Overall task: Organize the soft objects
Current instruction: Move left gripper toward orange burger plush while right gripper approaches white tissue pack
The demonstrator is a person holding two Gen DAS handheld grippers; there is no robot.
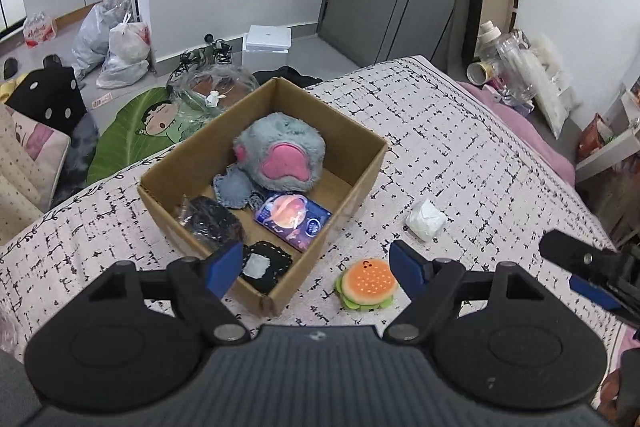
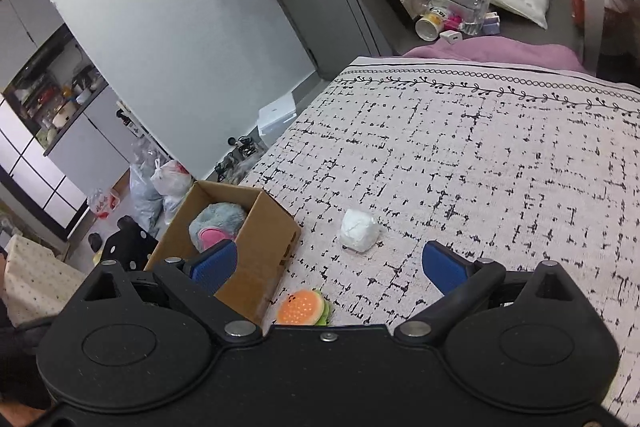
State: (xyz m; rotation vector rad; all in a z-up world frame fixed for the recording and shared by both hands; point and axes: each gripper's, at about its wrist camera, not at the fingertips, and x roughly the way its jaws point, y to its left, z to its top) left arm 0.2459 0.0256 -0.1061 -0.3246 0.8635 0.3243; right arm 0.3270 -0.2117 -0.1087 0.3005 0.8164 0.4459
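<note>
**Two soft things left outside the box**

The burger plush (image 1: 366, 285) lay on the bedspread (image 1: 460, 147) just beside the cardboard box (image 1: 352, 187), the white wad (image 1: 426, 219) farther out. Both looked light and squashy, so I judged a pinch across the burger's bun would do. My left gripper (image 1: 318, 269) and right gripper (image 2: 330, 265) were wide open, holding nothing

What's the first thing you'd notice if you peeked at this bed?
Probably the cardboard box on the patterned bedspread, with a fluffy grey and pink plush sitting inside at the back. Next, the little burger toy lying outside the box near its front corner, and a white crumpled wad alone on the cover beyond it. Both claws, left and right, are open and empty.
</note>
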